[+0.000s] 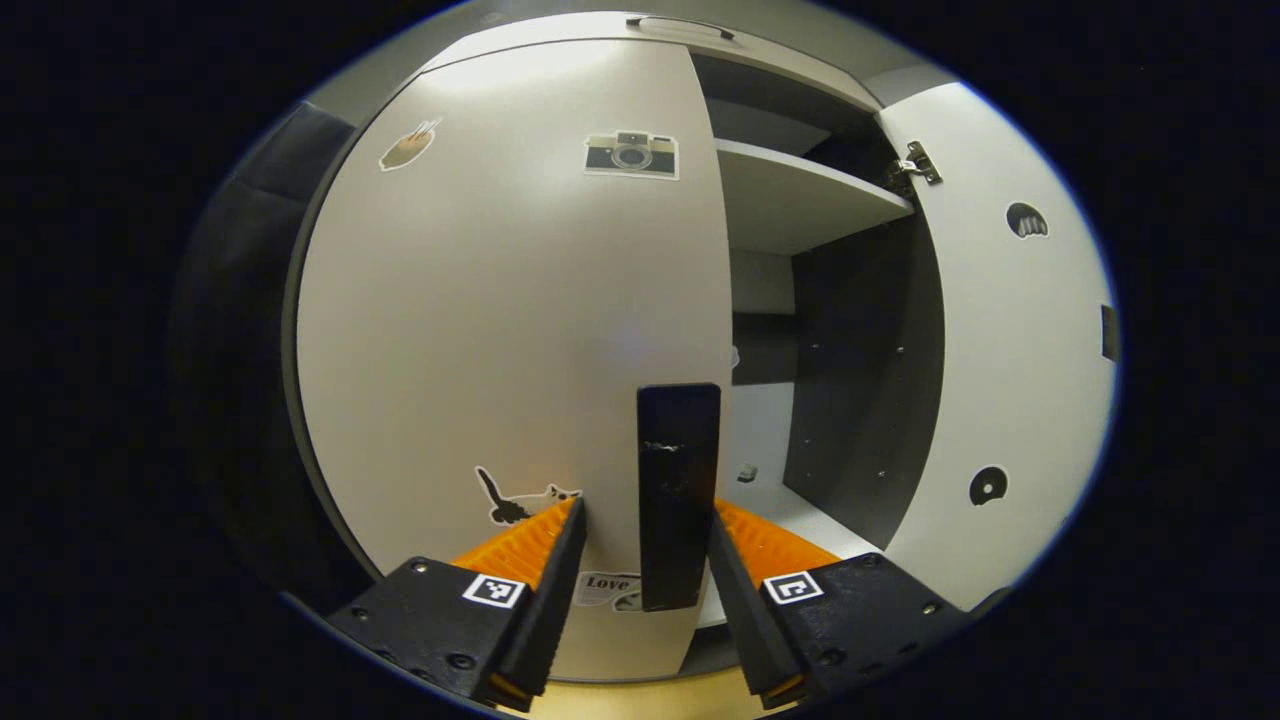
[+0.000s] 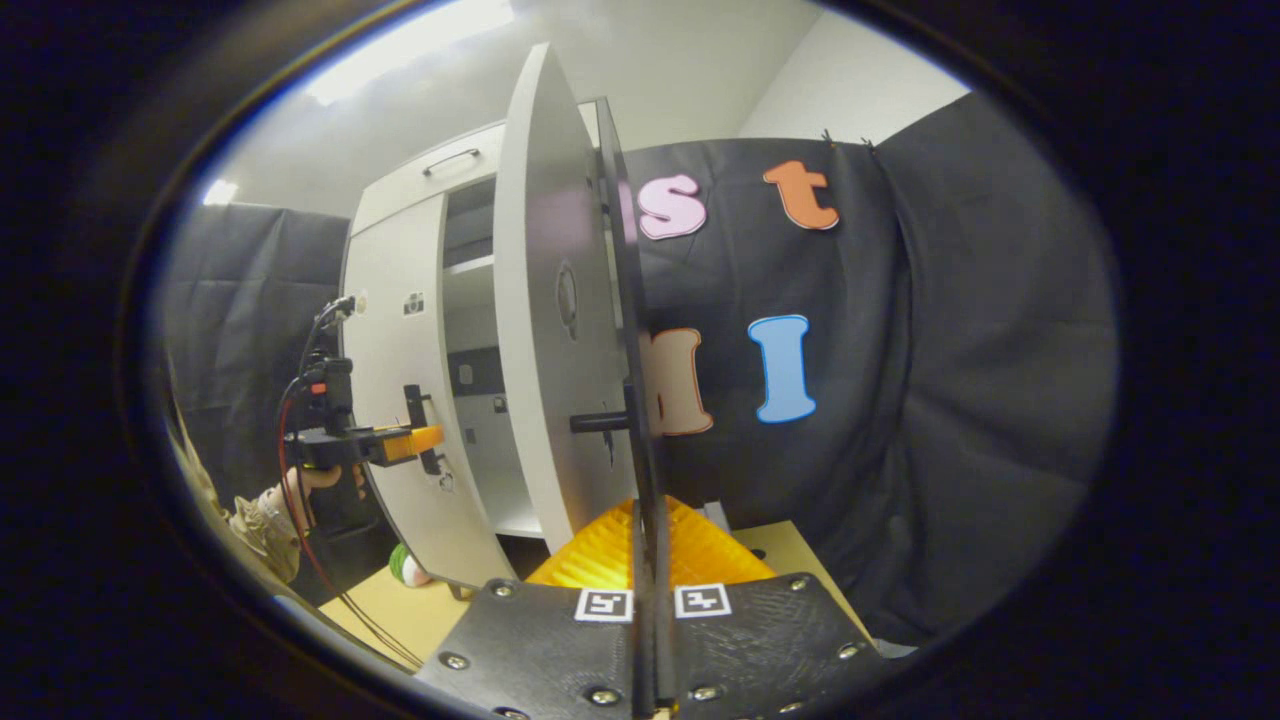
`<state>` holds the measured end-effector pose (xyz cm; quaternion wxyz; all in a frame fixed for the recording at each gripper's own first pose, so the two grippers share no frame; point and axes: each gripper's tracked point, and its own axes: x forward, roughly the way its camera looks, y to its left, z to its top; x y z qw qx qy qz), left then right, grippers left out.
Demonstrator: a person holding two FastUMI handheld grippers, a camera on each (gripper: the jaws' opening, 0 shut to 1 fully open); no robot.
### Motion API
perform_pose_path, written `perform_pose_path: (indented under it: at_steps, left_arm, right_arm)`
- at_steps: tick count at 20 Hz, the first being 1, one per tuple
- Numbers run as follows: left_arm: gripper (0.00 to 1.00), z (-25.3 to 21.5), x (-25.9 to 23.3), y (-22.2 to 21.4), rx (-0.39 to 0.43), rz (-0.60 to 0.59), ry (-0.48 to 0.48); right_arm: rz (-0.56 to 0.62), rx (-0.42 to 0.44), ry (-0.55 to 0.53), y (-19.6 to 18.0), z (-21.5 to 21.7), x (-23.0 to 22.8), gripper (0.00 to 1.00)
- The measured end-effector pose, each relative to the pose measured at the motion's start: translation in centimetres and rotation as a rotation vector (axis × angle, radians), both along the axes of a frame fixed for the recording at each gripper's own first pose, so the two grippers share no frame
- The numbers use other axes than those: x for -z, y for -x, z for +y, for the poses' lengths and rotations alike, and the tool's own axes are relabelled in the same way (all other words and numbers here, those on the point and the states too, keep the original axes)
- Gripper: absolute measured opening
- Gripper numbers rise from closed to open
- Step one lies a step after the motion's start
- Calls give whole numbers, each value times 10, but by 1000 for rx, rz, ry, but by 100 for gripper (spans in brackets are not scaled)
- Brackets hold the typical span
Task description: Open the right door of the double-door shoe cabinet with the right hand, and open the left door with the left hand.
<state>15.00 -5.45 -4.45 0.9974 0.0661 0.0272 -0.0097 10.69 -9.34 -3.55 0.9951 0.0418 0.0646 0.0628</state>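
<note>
Between left tool (image 1: 645,525) fingers, left door's handle (image 1: 679,495); right door (image 1: 1010,340) wide open.

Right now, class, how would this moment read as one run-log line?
right door: open, right tool shut on its handle | left door: closed | left tool: open around left handle

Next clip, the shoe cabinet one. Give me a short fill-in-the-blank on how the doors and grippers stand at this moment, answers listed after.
1. The right door of the shoe cabinet stands ____.
2. The left door is still ____.
3. The left gripper has one of its fingers on each side of the left door's black ____.
4. In the right gripper view, the fingers of the right gripper lie to either side of the right door's thin ____.

Missing words: open; closed; handle; edge
</note>
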Motion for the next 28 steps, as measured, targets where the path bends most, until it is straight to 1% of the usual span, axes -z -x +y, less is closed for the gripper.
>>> perform_pose_path:
  at_steps: [2, 3, 4, 6, 8, 10, 13, 15, 17, 23, 25, 28]
  left_arm:
    - [66, -10, 3, -2, 40, 15, 4]
    - [58, -14, 5, -1, 46, 24, 12]
    - [38, -14, 4, -5, 39, 23, 3]
    - [34, -13, 5, -1, 33, 35, -12]
    - [30, -14, 6, 2, 46, 56, -7]
    - [25, -14, 6, 7, 64, 67, 13]
    - [19, -14, 6, 24, 110, 74, 19]
    - [20, -13, 7, 36, 136, 78, 36]
    - [20, -11, 6, 53, 150, 80, 33]
    - [20, 3, 5, 90, 146, 92, 45]
    - [21, 9, 4, 102, 143, 92, 46]
    - [20, 18, 2, 117, 139, 94, 50]
  right_arm:
    - [-15, 30, 5, 3, -12, -2, 1]
    - [-19, 42, -13, 4, -16, -5, 1]
    - [-27, 54, -33, 7, -21, -9, 1]
    - [-48, 78, -64, 17, -32, -15, 1]
    - [-71, 93, -83, 27, -44, -20, 1]
    - [-86, 115, -94, 31, -53, -23, 1]
    - [-102, 124, -111, 29, -57, -29, 1]
    - [-98, 118, -115, 31, -53, -27, 1]
    - [-92, 103, -114, 31, -45, -27, 1]
    - [-51, 58, -96, 19, -15, -16, 1]
    - [-43, 49, -91, 18, -8, -14, 1]
    - [-24, 48, -72, 21, -2, -7, 1]
